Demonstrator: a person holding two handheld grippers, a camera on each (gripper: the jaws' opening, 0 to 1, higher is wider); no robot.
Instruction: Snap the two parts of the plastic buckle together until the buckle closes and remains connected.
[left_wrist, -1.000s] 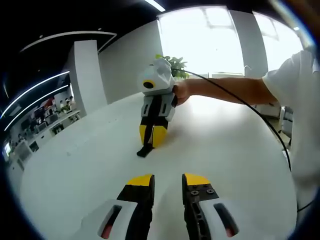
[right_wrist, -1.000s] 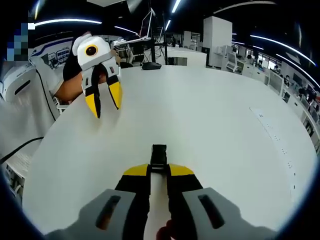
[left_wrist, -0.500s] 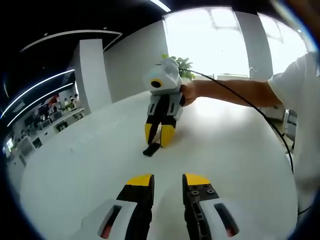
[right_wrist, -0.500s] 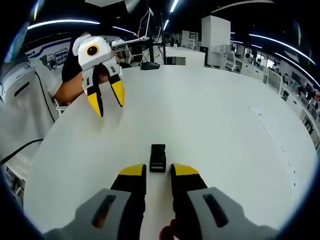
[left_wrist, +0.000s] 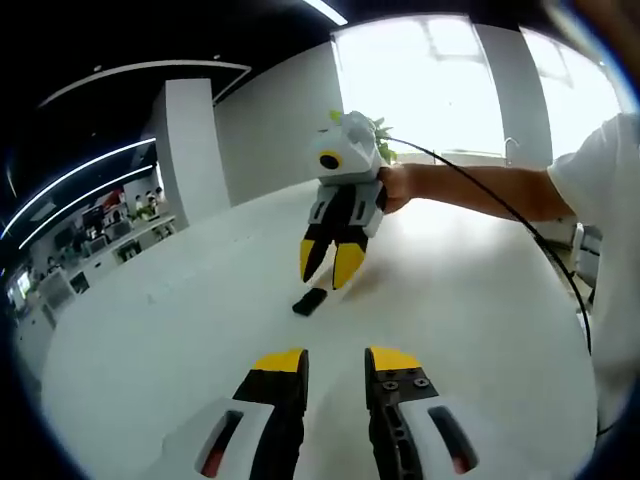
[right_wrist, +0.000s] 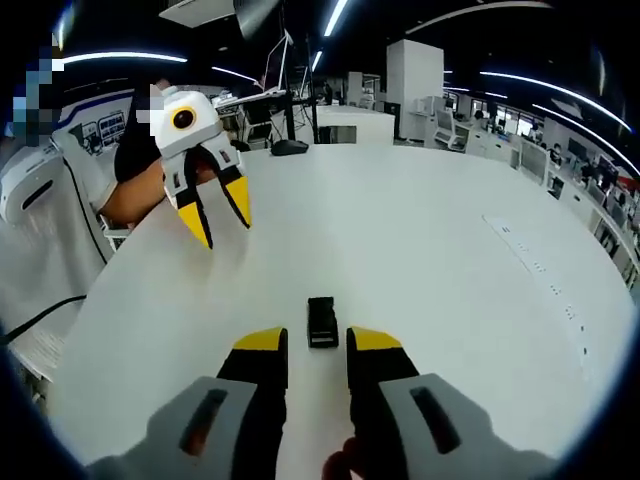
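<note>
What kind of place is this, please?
Probably a large open-plan office: rows of desks behind the white table, strip ceiling lights, and a potted plant by a bright window.

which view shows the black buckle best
The right gripper view: the buckle lies close on the white table, just ahead of the open right claw. The left gripper view shows it small and distant.

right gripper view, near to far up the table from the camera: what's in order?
Right gripper with open fingers → black buckle lying on the white table just past the fingertips → left gripper, held above the table off to the left, fingers open → black object at the table's far edge.
</note>
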